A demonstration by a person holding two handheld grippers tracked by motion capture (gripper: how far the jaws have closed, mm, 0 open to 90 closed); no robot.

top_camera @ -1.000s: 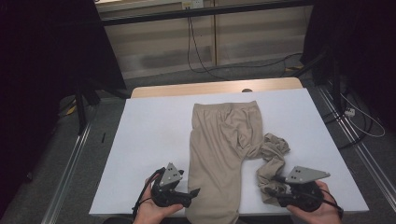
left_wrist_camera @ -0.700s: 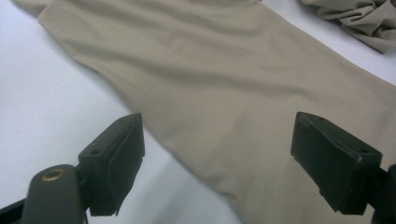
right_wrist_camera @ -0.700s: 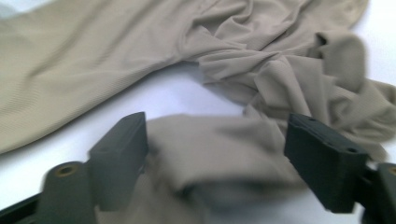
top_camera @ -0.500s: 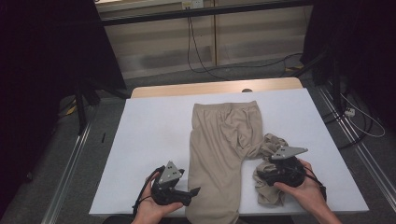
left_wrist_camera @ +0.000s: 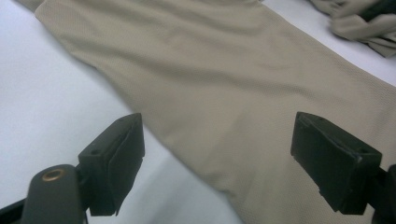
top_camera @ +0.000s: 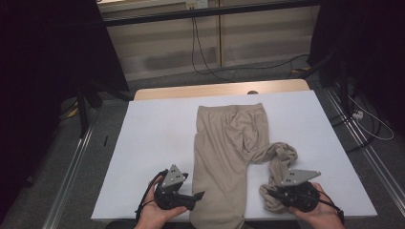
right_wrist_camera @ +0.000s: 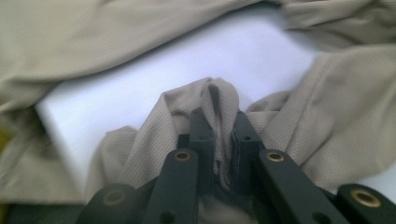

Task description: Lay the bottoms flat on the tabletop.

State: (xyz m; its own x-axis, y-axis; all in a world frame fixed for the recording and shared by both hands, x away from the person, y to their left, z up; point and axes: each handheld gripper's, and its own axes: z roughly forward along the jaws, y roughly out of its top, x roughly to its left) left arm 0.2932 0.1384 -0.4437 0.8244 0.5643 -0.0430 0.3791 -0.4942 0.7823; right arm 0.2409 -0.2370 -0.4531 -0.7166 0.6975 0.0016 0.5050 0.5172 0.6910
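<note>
Beige trousers (top_camera: pixel 229 138) lie on the white table (top_camera: pixel 157 133), waistband at the far side. One leg lies flat (left_wrist_camera: pixel 210 70). The other leg (top_camera: pixel 279 157) is twisted into a crumpled heap at the right. My left gripper (top_camera: pixel 198 195) rests at the front edge beside the flat leg, open, its jaws (left_wrist_camera: pixel 217 158) spread over the leg's edge without touching it. My right gripper (top_camera: pixel 274 193) is at the heap's near end. Its jaws have just been closing and now pinch a raised fold of the fabric (right_wrist_camera: pixel 219 93); the right gripper (right_wrist_camera: pixel 219 135) is shut on it.
A wooden strip (top_camera: pixel 215 90) runs along the table's far edge. Cables (top_camera: pixel 205 57) trail on the floor behind it. Metal rails (top_camera: pixel 71 176) flank the table on both sides. Bare white tabletop lies left of the trousers.
The right hand reached in over the crumpled leg, then drew back toward the front edge, and its jaws closed on a fold of fabric. The left gripper has stayed put.
</note>
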